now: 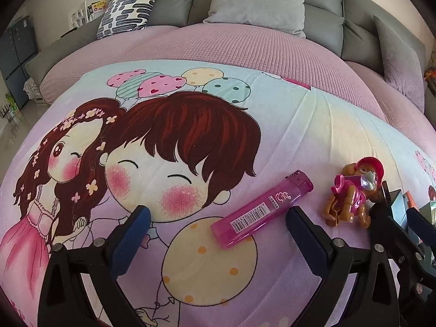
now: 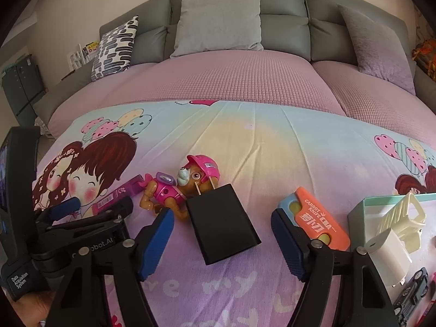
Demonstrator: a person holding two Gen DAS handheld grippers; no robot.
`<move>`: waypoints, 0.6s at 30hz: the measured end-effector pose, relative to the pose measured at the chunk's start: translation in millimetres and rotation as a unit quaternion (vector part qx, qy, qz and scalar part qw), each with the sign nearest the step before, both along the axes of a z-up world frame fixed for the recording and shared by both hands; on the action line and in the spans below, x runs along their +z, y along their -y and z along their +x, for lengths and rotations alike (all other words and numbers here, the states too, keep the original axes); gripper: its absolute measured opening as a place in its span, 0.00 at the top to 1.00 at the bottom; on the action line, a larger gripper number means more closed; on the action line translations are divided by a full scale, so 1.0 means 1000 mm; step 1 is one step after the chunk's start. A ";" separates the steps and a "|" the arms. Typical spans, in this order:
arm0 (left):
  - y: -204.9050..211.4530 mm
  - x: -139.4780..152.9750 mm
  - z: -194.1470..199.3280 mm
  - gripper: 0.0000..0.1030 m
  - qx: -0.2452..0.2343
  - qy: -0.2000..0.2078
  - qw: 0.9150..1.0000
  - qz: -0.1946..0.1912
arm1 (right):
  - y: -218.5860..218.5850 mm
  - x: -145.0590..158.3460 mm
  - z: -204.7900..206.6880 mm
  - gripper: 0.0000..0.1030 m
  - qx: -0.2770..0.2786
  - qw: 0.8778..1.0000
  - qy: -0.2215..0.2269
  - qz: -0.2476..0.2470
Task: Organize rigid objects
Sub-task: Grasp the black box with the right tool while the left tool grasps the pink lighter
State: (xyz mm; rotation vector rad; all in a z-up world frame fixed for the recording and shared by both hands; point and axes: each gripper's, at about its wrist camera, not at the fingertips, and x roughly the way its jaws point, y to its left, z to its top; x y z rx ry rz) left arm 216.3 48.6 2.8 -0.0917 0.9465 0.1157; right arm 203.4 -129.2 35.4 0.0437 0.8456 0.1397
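Observation:
A pink lighter (image 1: 261, 209) lies slanted on the cartoon-print blanket (image 1: 190, 286), between the spread blue pads of my left gripper (image 1: 218, 215), which is open; no pad presses on it. A black plug adapter (image 2: 223, 223) lies between the fingers of my right gripper (image 2: 222, 218), with a gap on both sides, so this gripper is open too. A toy pup (image 2: 177, 190) in a pink helmet lies just beyond the adapter, its prongs against the pup. The left wrist view shows the pup (image 1: 351, 199) right of the lighter, with the right gripper (image 1: 395, 218) beside it.
An orange toy knife (image 2: 316, 218) lies right of the right gripper. A teal-rimmed box (image 2: 362, 212) at the far right holds a cream toy truck (image 2: 400, 223), a white charger (image 2: 387, 256) and a black toy car (image 2: 414, 291). Grey cushions (image 2: 218, 21) line the sofa back.

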 end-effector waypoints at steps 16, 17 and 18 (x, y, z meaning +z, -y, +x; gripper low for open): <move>0.023 0.008 0.001 0.81 -0.080 0.024 0.996 -0.018 | -0.001 -0.001 0.000 0.55 0.000 1.000 -0.006 -0.003; 0.023 0.008 0.000 0.81 -0.081 0.024 0.996 -0.020 | 0.000 -0.001 0.000 0.56 -0.001 1.000 -0.006 -0.002; 0.022 0.009 -0.001 0.81 -0.080 0.025 0.996 -0.025 | 0.000 0.000 0.000 0.56 -0.001 1.000 -0.007 -0.001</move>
